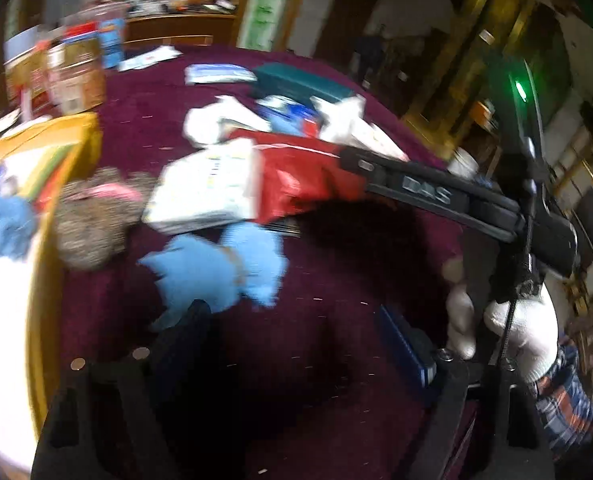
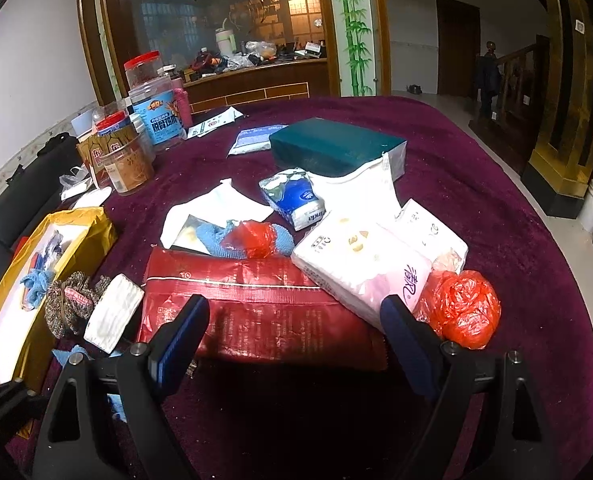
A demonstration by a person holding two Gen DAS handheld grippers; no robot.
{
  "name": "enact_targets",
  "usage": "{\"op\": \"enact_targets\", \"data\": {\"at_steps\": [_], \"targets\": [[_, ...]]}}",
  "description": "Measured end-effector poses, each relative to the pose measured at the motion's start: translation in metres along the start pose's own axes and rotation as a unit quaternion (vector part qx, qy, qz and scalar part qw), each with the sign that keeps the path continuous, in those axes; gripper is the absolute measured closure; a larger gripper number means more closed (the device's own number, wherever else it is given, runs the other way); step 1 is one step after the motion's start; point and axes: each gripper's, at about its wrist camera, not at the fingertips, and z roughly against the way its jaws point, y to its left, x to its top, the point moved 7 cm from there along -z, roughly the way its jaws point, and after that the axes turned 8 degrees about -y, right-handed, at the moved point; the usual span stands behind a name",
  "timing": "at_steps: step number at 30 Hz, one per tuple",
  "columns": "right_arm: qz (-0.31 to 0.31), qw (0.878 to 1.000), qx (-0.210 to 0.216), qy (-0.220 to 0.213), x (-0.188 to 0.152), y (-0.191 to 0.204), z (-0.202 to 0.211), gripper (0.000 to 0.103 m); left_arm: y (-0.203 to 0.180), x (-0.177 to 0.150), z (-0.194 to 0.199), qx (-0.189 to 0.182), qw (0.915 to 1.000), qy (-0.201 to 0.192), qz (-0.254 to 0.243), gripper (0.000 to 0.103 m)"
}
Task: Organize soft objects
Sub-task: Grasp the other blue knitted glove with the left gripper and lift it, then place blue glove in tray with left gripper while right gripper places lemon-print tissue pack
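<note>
A maroon cloth (image 2: 476, 184) covers the cluttered round table before a wood-panelled counter (image 2: 256, 80). The left gripper (image 1: 296, 344), jaws parted and empty, has the blue cloth (image 1: 212, 268) at eleven o'clock; the right gripper (image 2: 296, 332) gapes over the red packet (image 2: 256, 300) at twelve.

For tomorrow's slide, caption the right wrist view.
Open right claw hovering over a red packet and tissue packs on a maroon tablecloth.

Maroon tablecloth (image 2: 476, 184); shiny red packet (image 2: 256, 308); light blue cloth (image 1: 216, 268); yellow box (image 2: 96, 232); dark green box (image 2: 332, 148); speckled brown scrunchie (image 2: 72, 300).
</note>
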Motion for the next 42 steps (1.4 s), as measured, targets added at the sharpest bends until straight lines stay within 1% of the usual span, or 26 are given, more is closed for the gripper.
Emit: {"op": "enact_targets", "data": {"at_steps": [2,4,6,8,11,12,13,14,15,16,17,18,21,24,26,27,29,31,33,34,36,37,38,40,41,42], "targets": [[-0.002,1.000,-0.001,-0.002,0.000,-0.001,0.000,0.017,0.018,0.004,0.003,0.009,0.9991,-0.009,0.041,0.011],[-0.006,1.000,-0.001,-0.002,0.000,-0.001,0.000,0.017,0.029,0.006,0.001,0.028,0.9977,-0.008,0.061,0.009],[-0.008,1.000,-0.002,0.003,-0.001,-0.002,-0.002,0.017,0.031,0.009,-0.007,0.041,0.9970,-0.002,0.066,0.008],[-0.010,1.000,-0.001,0.004,-0.001,-0.003,-0.003,0.017,0.028,0.015,-0.019,0.049,0.9975,-0.001,0.051,0.006],[-0.008,1.000,-0.003,0.003,-0.001,-0.004,-0.004,0.017,0.018,0.016,-0.044,0.058,0.9981,0.012,0.014,0.006],[-0.007,1.000,-0.004,0.003,-0.001,-0.004,-0.004,0.017,0.014,0.016,-0.048,0.069,0.9976,0.005,-0.004,0.005],[-0.008,1.000,-0.006,0.003,-0.001,-0.006,-0.005,0.017,0.012,0.015,-0.050,0.077,0.9969,0.010,-0.014,0.006],[-0.008,1.000,-0.009,0.003,-0.001,-0.007,-0.006,0.017,0.010,0.017,-0.046,0.073,0.9972,-0.001,-0.013,0.023],[-0.010,1.000,-0.012,0.003,0.000,-0.009,-0.006,0.017,0.010,0.017,-0.044,0.052,0.9986,0.001,-0.002,0.037],[-0.012,1.000,-0.014,0.004,0.000,-0.011,-0.007,0.017,0.011,0.017,-0.041,0.048,0.9988,0.005,0.007,0.054],[-0.015,1.000,-0.015,0.005,0.000,-0.013,-0.008,0.017,0.016,0.017,-0.038,0.045,0.9989,0.003,0.017,0.055],[-0.018,1.000,-0.016,0.006,-0.001,-0.014,-0.008,0.017,0.020,0.016,-0.031,0.032,0.9990,0.000,0.031,0.055],[-0.020,1.000,-0.014,0.009,-0.001,-0.015,-0.009,0.017,0.029,0.011,-0.008,0.008,0.9984,-0.014,0.054,0.055],[-0.019,1.000,0.001,0.005,-0.001,-0.010,-0.007,0.017,0.037,0.008,0.025,-0.027,0.9952,-0.037,0.087,0.055],[-0.020,0.999,0.030,-0.004,0.001,-0.002,-0.001,0.017,0.041,0.006,0.049,-0.041,0.9926,-0.055,0.101,0.055],[-0.019,0.998,0.053,-0.005,0.002,0.005,0.003,0.017,0.046,0.007,0.065,-0.047,0.9908,-0.068,0.107,0.055],[-0.002,0.996,0.092,0.012,0.001,0.027,0.007,0.017,0.056,0.009,0.087,-0.048,0.9882,-0.088,0.115,0.055],[0.041,0.992,0.118,0.028,-0.001,0.055,0.009,0.016,0.068,0.010,0.105,-0.047,0.9855,-0.107,0.124,0.055],[0.103,0.984,0.136,0.045,-0.002,0.086,0.010,0.016,0.084,0.008,0.121,-0.041,0.9822,-0.125,0.134,0.055],[0.141,0.978,0.140,0.056,-0.003,0.103,0.009,0.016,0.091,0.007,0.127,-0.038,0.9808,-0.131,0.140,0.055],[0.218,0.965,0.129,0.065,-0.002,0.130,0.001,0.016,0.108,0.001,0.135,-0.034,0.9771,-0.139,0.157,0.055],[0.248,0.958,0.125,0.068,-0.003,0.138,-0.004,0.016,0.114,-0.003,0.139,-0.032,0.9757,-0.141,0.165,0.054],[0.282,0.949,0.121,0.077,-0.006,0.150,-0.011,0.017,0.122,-0.006,0.142,-0.028,0.9745,-0.142,0.172,0.054],[0.328,0.932,0.114,0.100,-0.014,0.164,-0.024,0.017,0.136,-0.012,0.149,-0.020,0.9717,-0.146,0.184,0.054],[0.347,0.924,0.114,0.115,-0.021,0.170,-0.031,0.019,0.141,-0.014,0.151,-0.017,0.9705,-0.149,0.189,0.054],[0.365,0.917,0.105,0.122,-0.026,0.173,-0.037,0.026,0.149,-0.016,0.157,-0.012,0.9689,-0.153,0.194,0.054]]}}
